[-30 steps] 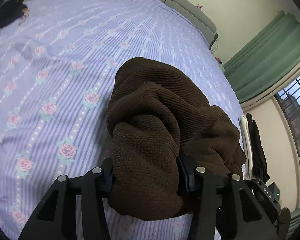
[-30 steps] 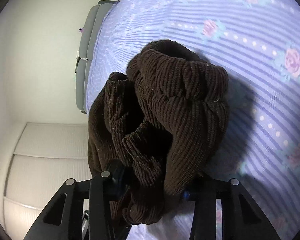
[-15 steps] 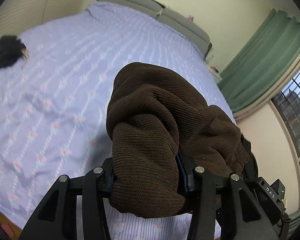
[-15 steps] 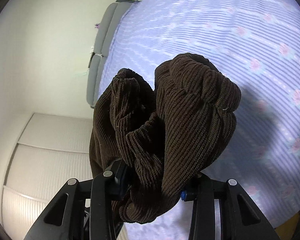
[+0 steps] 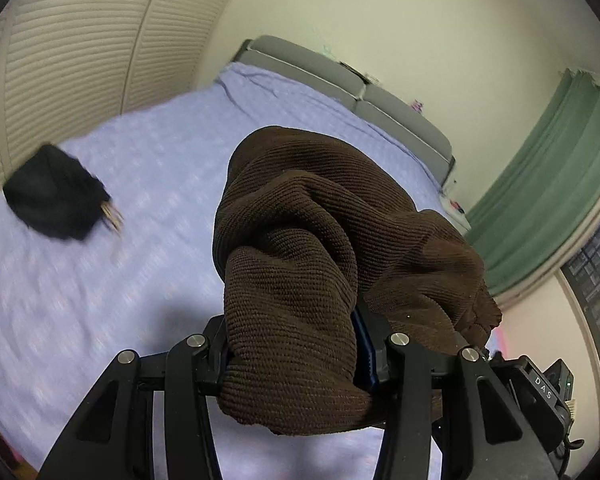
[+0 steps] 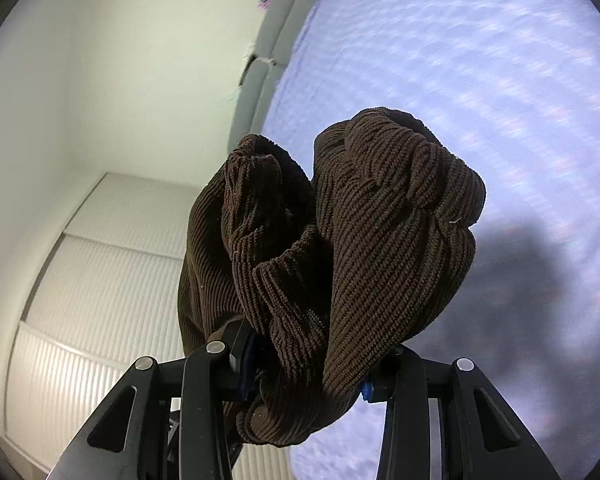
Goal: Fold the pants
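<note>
One pair of brown corduroy pants (image 5: 312, 264) is hanging bunched in the air above the bed (image 5: 148, 160), gripped at two places. The left gripper (image 5: 292, 356) is clenching a thick wad of it between both fingers; the right gripper (image 6: 304, 364) is clamping another bunch (image 6: 340, 248). One black garment (image 5: 52, 194) is lying on the lavender sheet.

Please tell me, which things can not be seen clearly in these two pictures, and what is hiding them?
- Left gripper: the brown pants bunched between its fingers cover the fingertips in the left wrist view.
- Right gripper: same in the right wrist view, under the pants.
- Pants' hanging part: cut off below both views.
- Bed sheet pattern: motion blur.
- Black item: blurred, unidentifiable.
</note>
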A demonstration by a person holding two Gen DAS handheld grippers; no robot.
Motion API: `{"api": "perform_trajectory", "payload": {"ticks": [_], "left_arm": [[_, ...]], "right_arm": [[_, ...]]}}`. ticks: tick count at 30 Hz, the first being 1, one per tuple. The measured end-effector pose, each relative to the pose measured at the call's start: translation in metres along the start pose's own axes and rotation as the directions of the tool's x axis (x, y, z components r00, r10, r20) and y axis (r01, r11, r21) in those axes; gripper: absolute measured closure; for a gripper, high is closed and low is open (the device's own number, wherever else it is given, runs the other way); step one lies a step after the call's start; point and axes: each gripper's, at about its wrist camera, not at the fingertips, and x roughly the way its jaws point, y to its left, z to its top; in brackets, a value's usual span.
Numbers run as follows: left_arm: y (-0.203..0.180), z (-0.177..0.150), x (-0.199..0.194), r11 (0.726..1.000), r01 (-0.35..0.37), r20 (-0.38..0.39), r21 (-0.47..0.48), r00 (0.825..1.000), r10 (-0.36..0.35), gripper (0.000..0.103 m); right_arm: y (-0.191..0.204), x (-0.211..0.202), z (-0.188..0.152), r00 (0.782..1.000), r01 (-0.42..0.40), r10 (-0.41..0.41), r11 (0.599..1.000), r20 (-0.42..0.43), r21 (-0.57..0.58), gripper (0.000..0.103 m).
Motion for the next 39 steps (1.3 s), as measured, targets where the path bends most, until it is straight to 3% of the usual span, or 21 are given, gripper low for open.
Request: {"api": "perform_trajectory", "payload": {"ticks": [11, 18, 19, 24, 25, 32, 37, 39], "left_arm": [[0.234, 0.157, -0.005, 0.997, -0.076, 0.069, 0.001, 0.995, 0.076, 0.056], [0.359, 0.216, 0.013, 0.995, -0.102, 0.068, -0.012, 0.992, 0.102, 0.056], [0.373, 0.220, 0.017, 0.995, -0.103, 0.063, -0.012, 0.993, 0.104, 0.056], [0.429, 0.218, 0.049, 0.997, -0.082, 0.017, -0.008, 0.996, 0.082, 0.056], [0.440, 0.214, 0.060, 0.998, -0.068, -0.001, -0.012, 0.998, 0.068, 0.056], [0.477, 0.174, 0.107, 0.999, -0.051, -0.085, -0.019, 0.995, 0.049, 0.051], [0.481, 0.170, 0.109, 0.999, -0.036, -0.075, -0.031, 0.997, 0.034, 0.042], [0.482, 0.172, 0.104, 0.999, -0.044, -0.065, -0.026, 0.997, 0.042, 0.035]], "right_arm": [[0.113, 0.218, -0.141, 0.994, -0.069, 0.070, 0.997, -0.089, 0.015, 0.064], [0.150, 0.352, -0.216, 0.986, -0.083, 0.086, 0.996, -0.141, 0.027, 0.064], [0.146, 0.368, -0.206, 0.986, -0.078, 0.082, 0.996, -0.143, 0.030, 0.064], [0.137, 0.434, -0.234, 0.990, -0.027, 0.031, 0.999, -0.140, 0.031, 0.064], [0.142, 0.459, -0.219, 0.991, -0.012, 0.016, 0.999, -0.133, 0.030, 0.064], [0.075, 0.495, -0.234, 0.985, 0.121, -0.116, 0.992, -0.129, 0.039, 0.064], [0.059, 0.490, -0.251, 0.986, 0.121, -0.118, 0.992, -0.115, 0.022, 0.059], [0.056, 0.487, -0.256, 0.987, 0.117, -0.113, 0.993, -0.111, 0.029, 0.051]]}}
